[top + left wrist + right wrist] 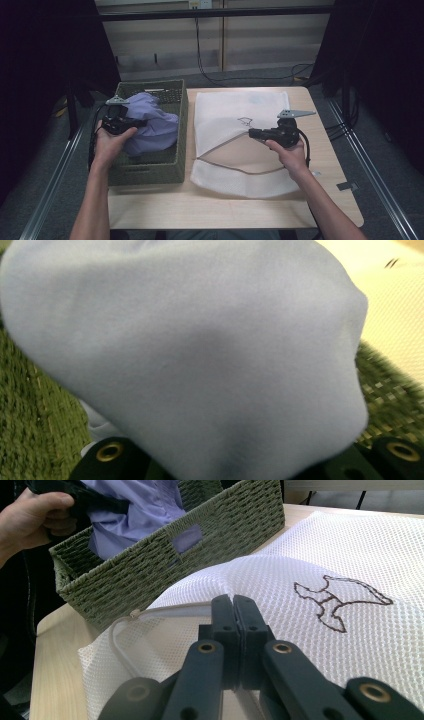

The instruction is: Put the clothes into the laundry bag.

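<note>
- A pale wooden table (235, 210) stands in a dim room; behind it is a light wall with dark cables hanging down, and grey floor runs along both sides.
- No readable writing or brand shows anywhere. The only mark is a dark outlined emblem (340, 600) stitched on the mesh bag.
- One white mesh laundry bag (240, 120) lies flat on the right half of the table. Its zippered mouth gapes as a long slit, and its far edge reaches almost to the far table edge.
- One green woven basket (150, 170) sits on the left, touching the left table edge and lying just beside the bag.
- One lilac garment (152, 125) is bunched in the basket, rising above its rim.
- Bare table shows along the near edge and to the right of the bag.
- The left gripper (131, 123) is over the basket, jaws clamped on the lilac garment, whose cloth bulges out in the left gripper view.
- The right gripper (233, 630) has its jaws pressed together on the upper lip of the bag's mouth, holding the mesh raised.
- Two hands, two grippers.
</note>
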Demonstrator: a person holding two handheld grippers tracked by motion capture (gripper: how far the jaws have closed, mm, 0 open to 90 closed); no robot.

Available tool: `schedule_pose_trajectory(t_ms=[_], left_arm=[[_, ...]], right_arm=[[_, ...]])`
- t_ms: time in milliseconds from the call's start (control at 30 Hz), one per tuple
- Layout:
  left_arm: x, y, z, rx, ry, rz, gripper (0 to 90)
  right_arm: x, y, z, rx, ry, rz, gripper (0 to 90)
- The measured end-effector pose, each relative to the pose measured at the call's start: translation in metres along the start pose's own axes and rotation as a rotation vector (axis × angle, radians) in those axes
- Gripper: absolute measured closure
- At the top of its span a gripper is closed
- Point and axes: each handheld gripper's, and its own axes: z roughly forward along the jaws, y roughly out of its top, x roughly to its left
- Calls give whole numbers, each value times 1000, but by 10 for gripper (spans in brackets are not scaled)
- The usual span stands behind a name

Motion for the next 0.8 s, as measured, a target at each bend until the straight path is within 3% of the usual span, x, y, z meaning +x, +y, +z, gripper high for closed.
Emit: schedule_pose_trajectory(t_ms=[500, 667, 800], left_arm=[[5, -5, -28, -122, 14, -44, 777], [4, -5, -40, -163, 29, -38, 777], [2, -6, -47, -215, 11, -53, 777]], right_arm=[[1, 0, 0, -5, 6, -6, 895], [2, 0, 0, -3, 6, -10, 895], [2, 0, 1, 1, 3, -18, 895]])
